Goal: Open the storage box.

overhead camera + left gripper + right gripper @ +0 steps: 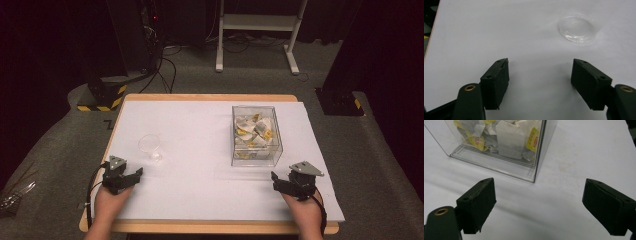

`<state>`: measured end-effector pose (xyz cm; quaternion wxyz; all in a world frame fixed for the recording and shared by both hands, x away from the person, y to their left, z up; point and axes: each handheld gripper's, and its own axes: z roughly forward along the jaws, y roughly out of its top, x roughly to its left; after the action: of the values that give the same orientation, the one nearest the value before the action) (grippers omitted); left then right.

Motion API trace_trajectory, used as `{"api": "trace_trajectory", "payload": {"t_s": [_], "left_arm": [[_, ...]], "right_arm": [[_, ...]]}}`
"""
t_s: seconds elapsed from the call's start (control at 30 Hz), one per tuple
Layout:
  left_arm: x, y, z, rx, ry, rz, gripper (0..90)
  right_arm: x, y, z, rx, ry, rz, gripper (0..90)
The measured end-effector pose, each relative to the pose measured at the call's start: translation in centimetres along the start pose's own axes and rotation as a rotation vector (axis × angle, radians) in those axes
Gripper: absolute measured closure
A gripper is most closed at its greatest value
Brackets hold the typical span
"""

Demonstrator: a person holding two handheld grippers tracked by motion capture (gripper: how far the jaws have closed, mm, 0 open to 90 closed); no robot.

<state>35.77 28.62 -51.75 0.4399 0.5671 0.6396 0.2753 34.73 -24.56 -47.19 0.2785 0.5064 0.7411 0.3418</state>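
My right gripper rests low on the table, jaws spread wide, holding nothing. My left gripper is likewise wide open and empty. Just ahead of the right jaws stands the clear box, its near corner facing me; inside lie tea bags, white sachets with yellow tags, heaped loosely. Ahead of the left jaws, slightly to their right, sits a small clear cup, nearly invisible against the white sheet. Risks, as I judge them: my jaws could strike the box's rigid wall and shove it; overlapping bags could lift together; the light cup could tip if nudged.
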Motion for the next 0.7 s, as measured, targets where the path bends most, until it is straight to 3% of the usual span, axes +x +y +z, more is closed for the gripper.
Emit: {"api": "trace_trajectory", "payload": {"t_s": [0.7], "left_arm": [[0.0, 0.0, 0.0, 0.001, -0.001, 0.0, 30.7]], "right_arm": [[2.6, 0.3, 0.2, -0.013, 0.063, -0.025, 13.1]]}}
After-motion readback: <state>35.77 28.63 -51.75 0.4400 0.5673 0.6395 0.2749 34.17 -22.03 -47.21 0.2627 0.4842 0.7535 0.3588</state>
